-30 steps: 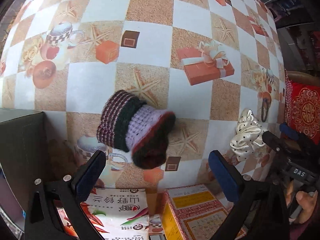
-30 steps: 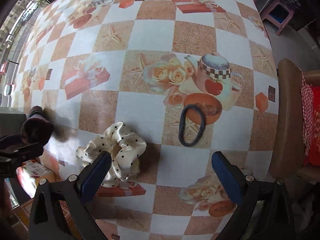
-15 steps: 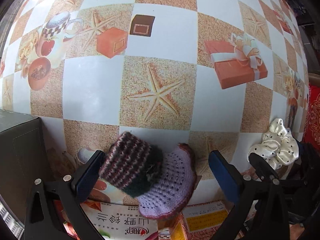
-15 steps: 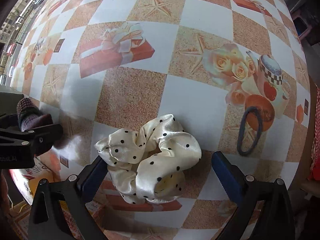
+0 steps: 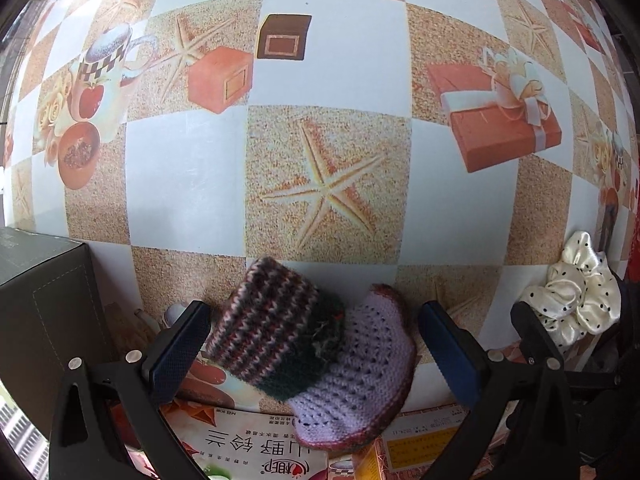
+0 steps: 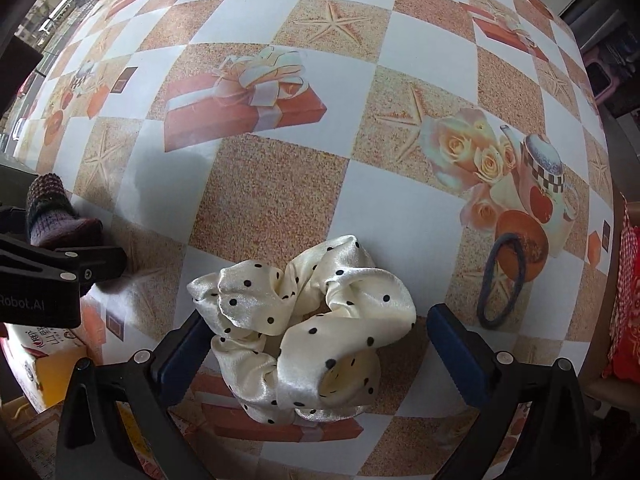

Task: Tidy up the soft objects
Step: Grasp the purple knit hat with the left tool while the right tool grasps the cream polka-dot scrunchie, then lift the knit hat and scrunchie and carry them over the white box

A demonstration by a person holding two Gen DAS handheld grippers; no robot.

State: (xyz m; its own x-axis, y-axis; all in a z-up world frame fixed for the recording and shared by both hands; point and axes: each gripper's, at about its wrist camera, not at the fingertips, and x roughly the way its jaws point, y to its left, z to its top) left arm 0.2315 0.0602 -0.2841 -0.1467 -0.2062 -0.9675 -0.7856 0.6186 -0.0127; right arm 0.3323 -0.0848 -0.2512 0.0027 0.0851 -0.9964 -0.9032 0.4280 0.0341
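A knitted piece (image 5: 304, 356) with a maroon-striped cuff, a dark green band and a lilac brim lies at the near table edge, partly over a printed carton. My left gripper (image 5: 312, 312) is open, one finger on each side of it. The striped cuff sits close to the left finger. A cream satin scrunchie (image 6: 304, 332) with black dots lies on the tablecloth between the fingers of my open right gripper (image 6: 316, 320). The scrunchie (image 5: 576, 304) also shows at the right of the left wrist view. In the right wrist view the knitted piece (image 6: 48, 208) and left gripper (image 6: 60, 268) appear at far left.
A dark blue hair tie (image 6: 504, 280) lies right of the scrunchie. A black box (image 5: 40, 300) stands left of the knitted piece. Printed cartons (image 5: 272, 448) sit below the table edge. A chair with red fabric (image 6: 624, 300) is at the right.
Both grippers have come down and closer to the table. The knitted piece, blurred and farther off before, now lies between the left fingers. The scrunchie now lies between the right fingers.
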